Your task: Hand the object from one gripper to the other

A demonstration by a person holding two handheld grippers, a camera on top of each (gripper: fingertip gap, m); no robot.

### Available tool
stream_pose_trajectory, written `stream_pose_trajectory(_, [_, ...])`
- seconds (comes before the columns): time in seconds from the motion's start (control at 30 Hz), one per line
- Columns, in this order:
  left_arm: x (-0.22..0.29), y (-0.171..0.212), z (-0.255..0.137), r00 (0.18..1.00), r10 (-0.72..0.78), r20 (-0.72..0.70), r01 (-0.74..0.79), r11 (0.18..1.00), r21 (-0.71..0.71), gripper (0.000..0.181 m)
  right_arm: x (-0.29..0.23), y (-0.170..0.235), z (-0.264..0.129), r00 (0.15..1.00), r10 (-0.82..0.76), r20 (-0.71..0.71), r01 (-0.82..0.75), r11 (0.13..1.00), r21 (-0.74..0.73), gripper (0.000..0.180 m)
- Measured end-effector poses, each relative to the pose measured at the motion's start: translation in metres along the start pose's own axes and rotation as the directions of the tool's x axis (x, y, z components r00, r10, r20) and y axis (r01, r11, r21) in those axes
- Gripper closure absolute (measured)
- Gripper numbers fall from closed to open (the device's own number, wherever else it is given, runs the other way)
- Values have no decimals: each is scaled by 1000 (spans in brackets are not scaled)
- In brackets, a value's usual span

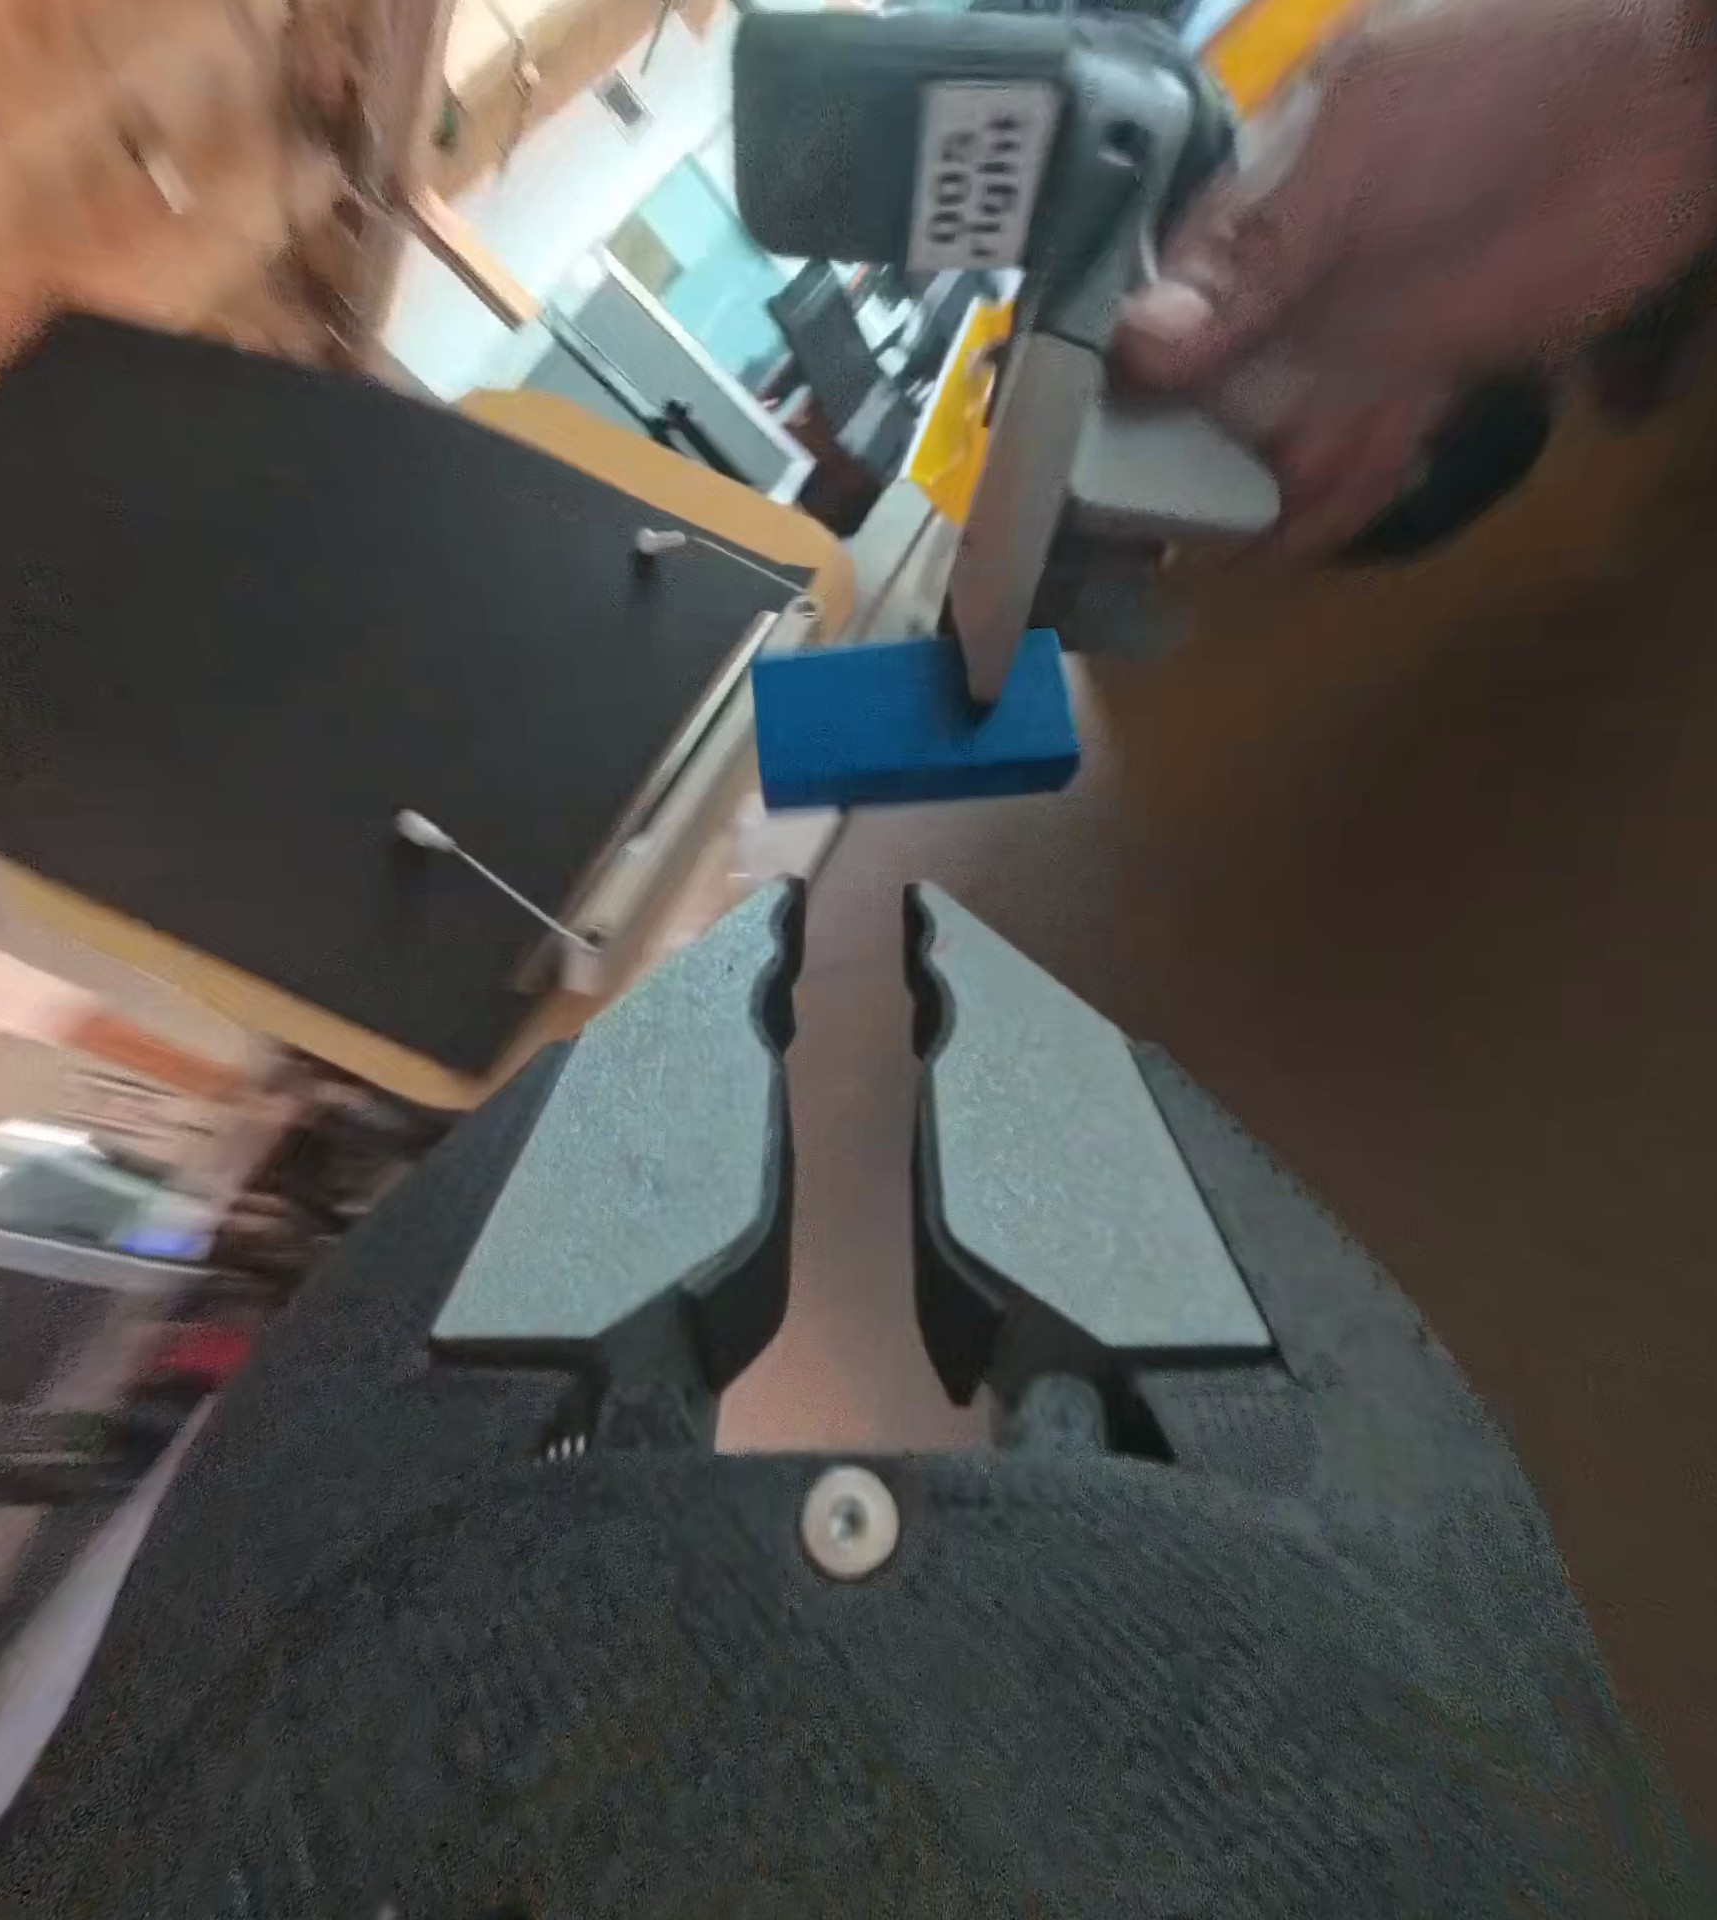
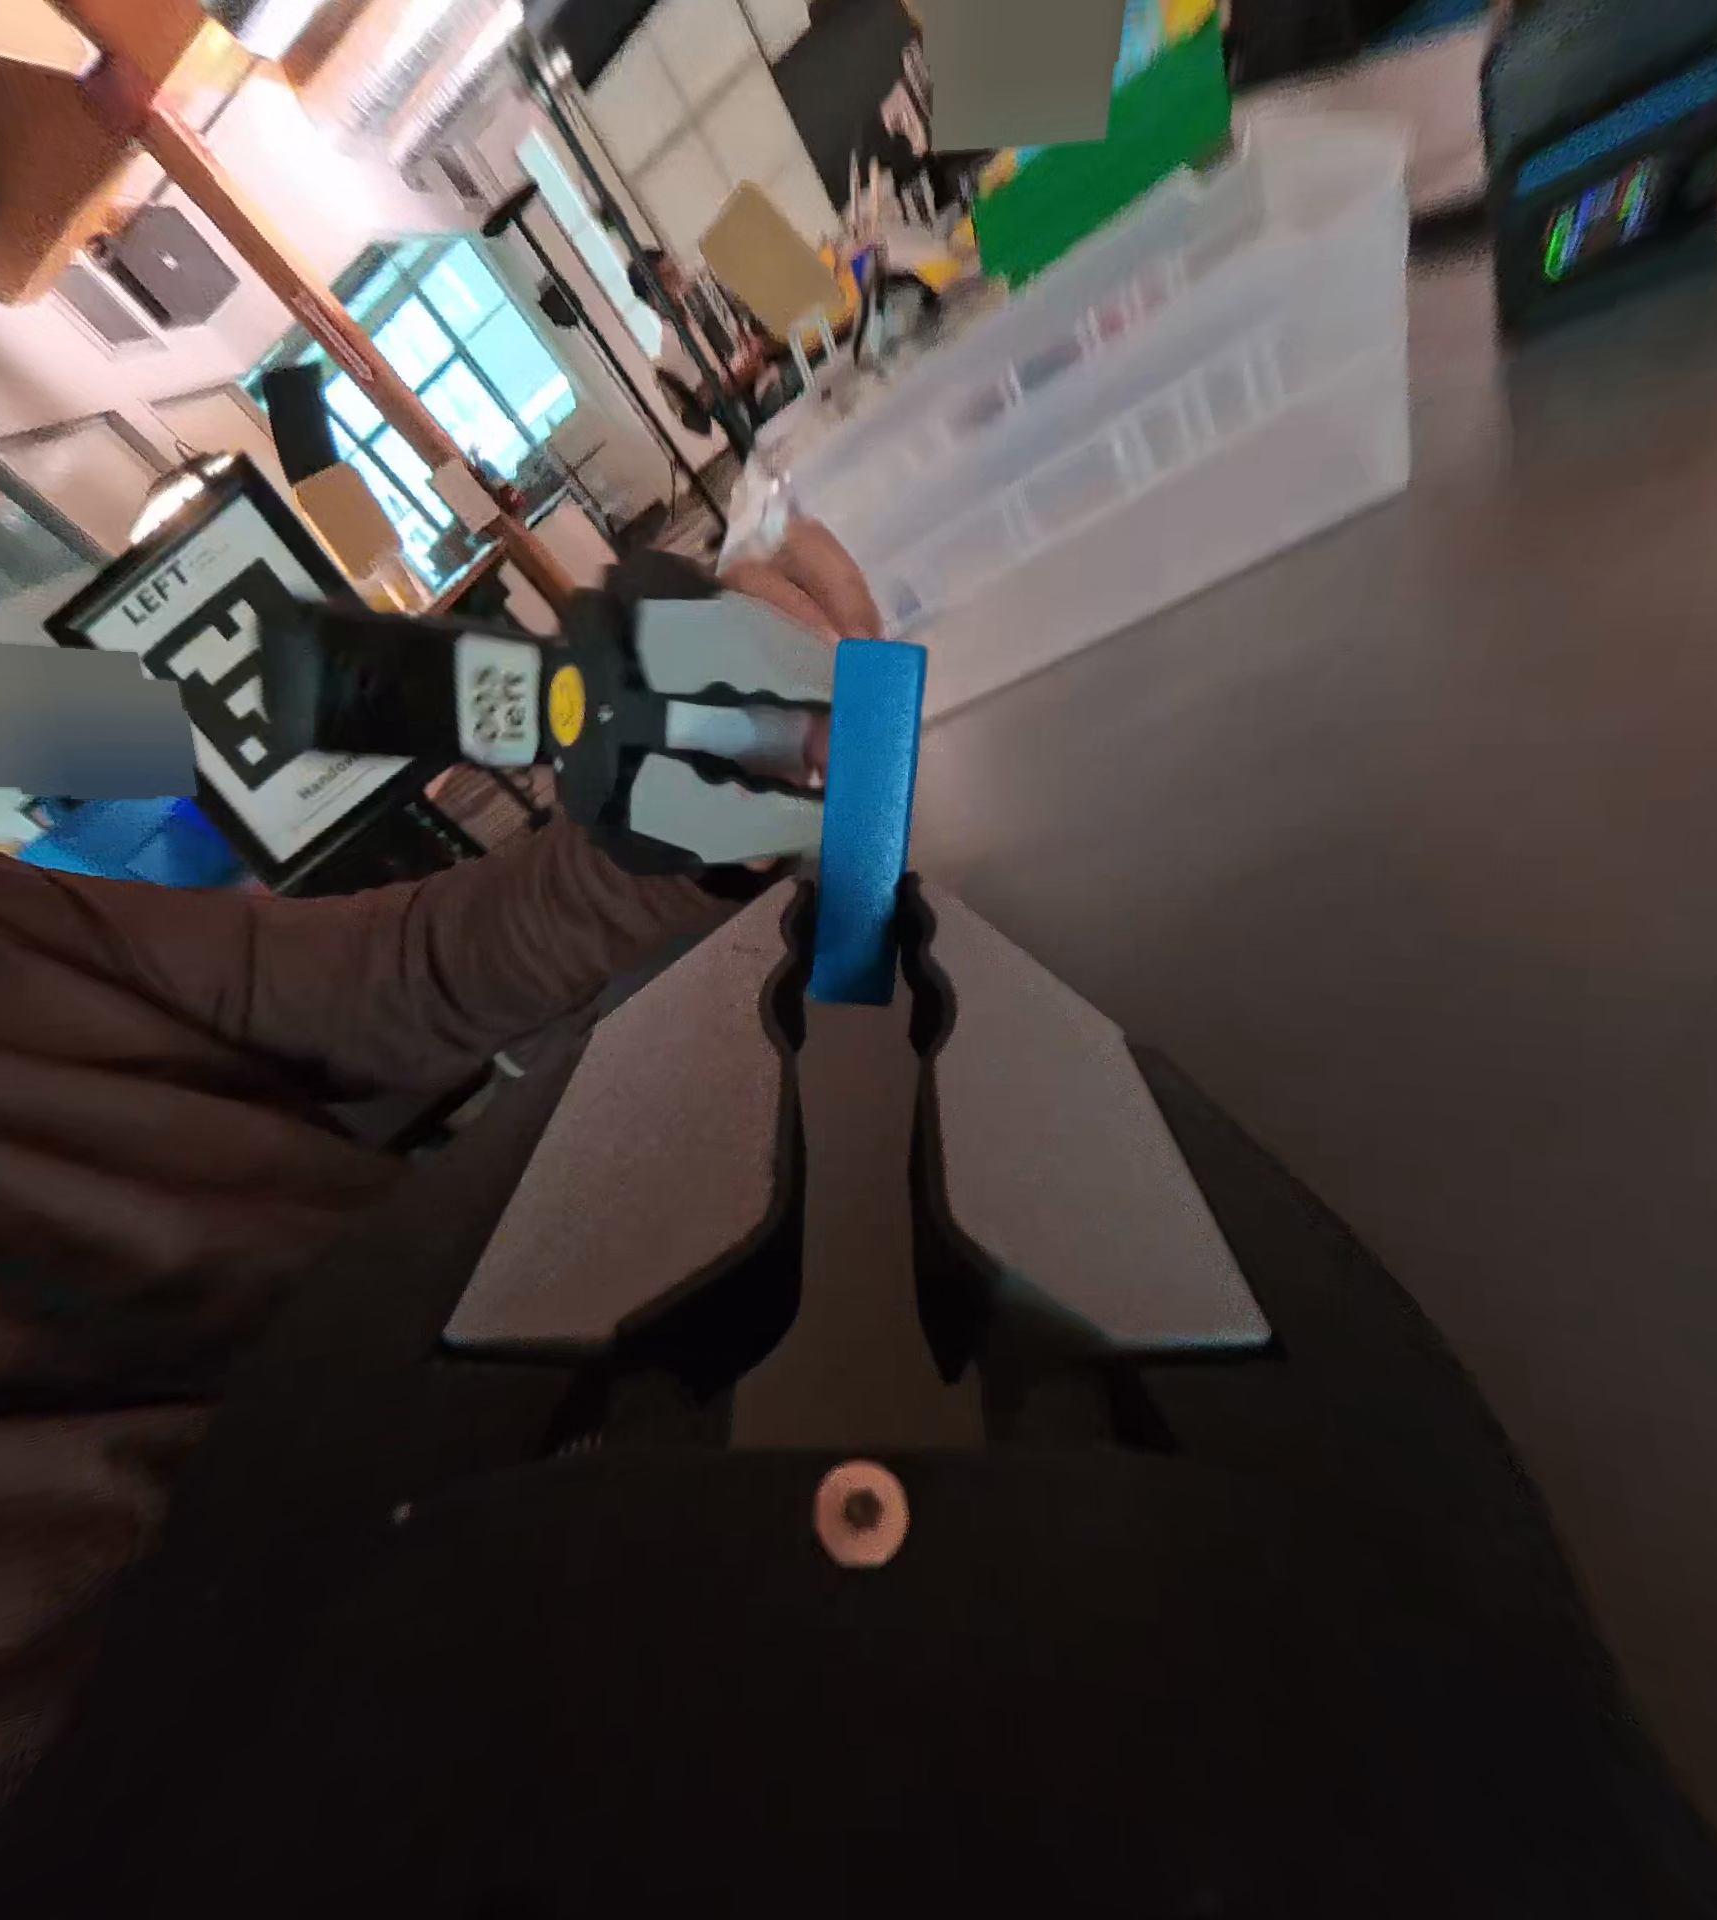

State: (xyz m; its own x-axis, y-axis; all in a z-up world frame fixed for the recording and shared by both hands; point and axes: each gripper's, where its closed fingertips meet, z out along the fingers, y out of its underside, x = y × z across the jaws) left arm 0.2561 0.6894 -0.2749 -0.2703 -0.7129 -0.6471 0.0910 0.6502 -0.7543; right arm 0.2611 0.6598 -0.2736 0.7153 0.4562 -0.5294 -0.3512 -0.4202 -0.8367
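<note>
A blue rectangular block is clamped upright between the tips of my right gripper, which is shut on its lower end. In the left wrist view the same block hangs just ahead, with one finger of the right gripper pressed on its top face. My left gripper is open and empty, with its tips a short way below the block. In the right wrist view the left gripper comes in from the left, its jaws apart and level with the block's upper half. Whether it touches the block is unclear.
A dark brown tabletop lies beneath. A clear plastic bin and a black box stand at the back. A black board with cotton swabs sits left. A brown sleeve and a hand hold the grippers.
</note>
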Motion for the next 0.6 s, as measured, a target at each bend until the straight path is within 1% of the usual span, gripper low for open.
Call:
stream_pose_trajectory(0.03, [0,-2,-1,984,-167,-65,169,985,31,164,-4,-8,-2,999,-47,-4,47,998,39,167])
stream_pose_trajectory(0.07, [0,-5,-3,945,-299,-131,308,950,57,163,-7,-15,-3,997,-81,-17,82,994,72,167])
stream_pose_trajectory(0.1, [-3,-9,-4,904,-391,-174,409,909,78,162,-9,-20,-4,993,-113,-26,115,988,103,167])
stream_pose_trajectory(0.13, [-7,-12,-5,874,-448,-191,471,876,100,155,-13,-25,-4,989,-145,-29,147,980,132,167])
stream_pose_trajectory(0.17, [-13,-14,-6,858,-478,-188,504,855,126,151,-15,-26,-2,985,-171,-30,173,974,143,167])
stream_pose_trajectory(0.27, [-19,-28,-13,816,-532,-228,575,789,216,148,-26,-23,5,974,-226,4,224,966,131,167])
stream_pose_trajectory(0.43, [-6,-45,-18,686,-601,-411,709,679,191,149,-35,-17,14,952,-307,16,304,948,99,167])
stream_pose_trajectory(0.47, [-4,-48,-19,659,-606,-446,731,656,187,150,-36,-15,16,944,-329,17,327,941,86,167])
stream_pose_trajectory(0.53, [-5,-52,-22,634,-612,-472,752,630,192,161,-40,-10,20,929,-370,23,368,928,61,167])
stream_pose_trajectory(0.57, [-4,-54,-24,633,-601,-489,751,631,197,166,-40,-8,22,925,-379,17,378,925,46,167])
stream_pose_trajectory(0.6, [-3,-54,-24,636,-590,-497,743,642,190,167,-40,-6,23,926,-377,18,376,926,35,167])
